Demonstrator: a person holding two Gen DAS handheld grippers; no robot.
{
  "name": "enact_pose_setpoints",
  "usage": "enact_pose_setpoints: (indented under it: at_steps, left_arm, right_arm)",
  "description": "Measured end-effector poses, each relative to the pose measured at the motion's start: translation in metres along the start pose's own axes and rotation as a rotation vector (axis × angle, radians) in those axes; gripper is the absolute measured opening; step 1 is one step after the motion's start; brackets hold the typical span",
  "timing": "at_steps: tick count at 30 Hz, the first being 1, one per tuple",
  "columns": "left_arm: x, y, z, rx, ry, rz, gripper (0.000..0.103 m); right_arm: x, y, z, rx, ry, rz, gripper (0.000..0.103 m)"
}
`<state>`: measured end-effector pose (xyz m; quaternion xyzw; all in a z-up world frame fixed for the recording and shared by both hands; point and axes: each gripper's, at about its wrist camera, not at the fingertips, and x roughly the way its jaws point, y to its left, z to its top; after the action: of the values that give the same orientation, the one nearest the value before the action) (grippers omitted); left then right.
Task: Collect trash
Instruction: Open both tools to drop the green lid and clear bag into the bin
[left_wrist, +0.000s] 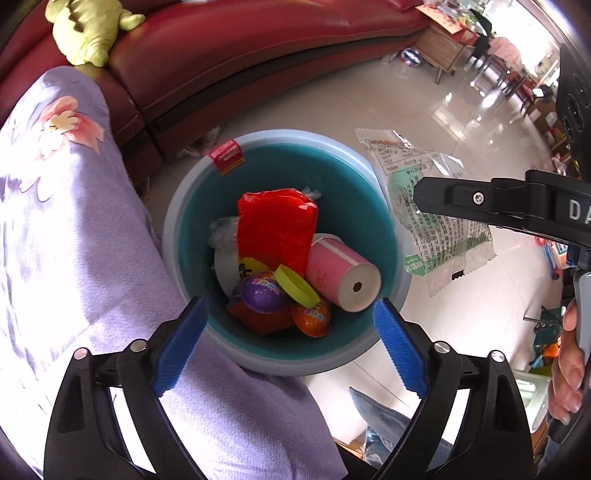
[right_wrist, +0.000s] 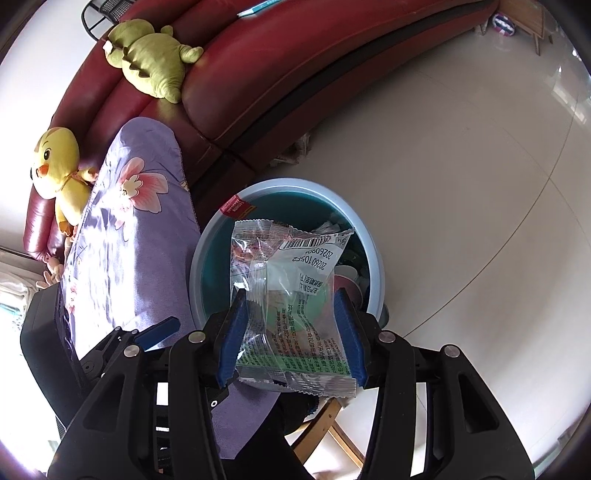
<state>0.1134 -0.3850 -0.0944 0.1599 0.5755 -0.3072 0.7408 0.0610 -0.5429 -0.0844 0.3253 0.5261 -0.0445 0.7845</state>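
Observation:
A light blue bin (left_wrist: 384, 177) with a teal inside stands on the floor beside the sofa. In it lie a red bag (left_wrist: 277, 229), a pink roll (left_wrist: 343, 277), a green lid (left_wrist: 295, 286) and two toy eggs (left_wrist: 262, 295). My left gripper (left_wrist: 288, 343) is open and empty just above the bin's near rim. My right gripper (right_wrist: 291, 332) is shut on a clear snack wrapper (right_wrist: 291, 280) with green print, held over the bin (right_wrist: 373, 254). The wrapper also shows in the left wrist view (left_wrist: 436, 221), at the bin's right rim.
A red leather sofa (left_wrist: 258, 62) curves behind the bin, with a green plush toy (right_wrist: 151, 59) and a yellow duck plush (right_wrist: 59, 162) on it. A purple flowered cloth (left_wrist: 74, 229) lies left of the bin. Glossy tiled floor (right_wrist: 461, 184) spreads to the right.

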Motion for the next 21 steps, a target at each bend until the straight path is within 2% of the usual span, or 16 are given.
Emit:
enact_pose_setpoints:
  at_steps: [9, 17, 19, 20, 21]
  left_arm:
    - [-0.020, 0.028, -0.010, -0.072, -0.049, 0.012, 0.093]
    - [-0.024, 0.052, -0.011, -0.138, -0.054, 0.007, 0.093]
    - [-0.025, 0.055, -0.010, -0.142, -0.055, 0.004, 0.093]
    - [-0.025, 0.056, -0.010, -0.141, -0.055, 0.004, 0.093]
    - [-0.024, 0.056, -0.010, -0.140, -0.055, 0.004, 0.093]
  right_arm:
    - [0.002, 0.009, 0.002, -0.016, -0.003, -0.006, 0.047]
    - [0.006, 0.023, 0.012, -0.041, -0.015, -0.013, 0.048]
    - [0.008, 0.026, 0.015, -0.050, -0.025, -0.023, 0.056]
    - [0.009, 0.027, 0.016, -0.047, -0.028, -0.021, 0.065]
    - [0.010, 0.027, 0.016, -0.042, -0.027, -0.019, 0.067]
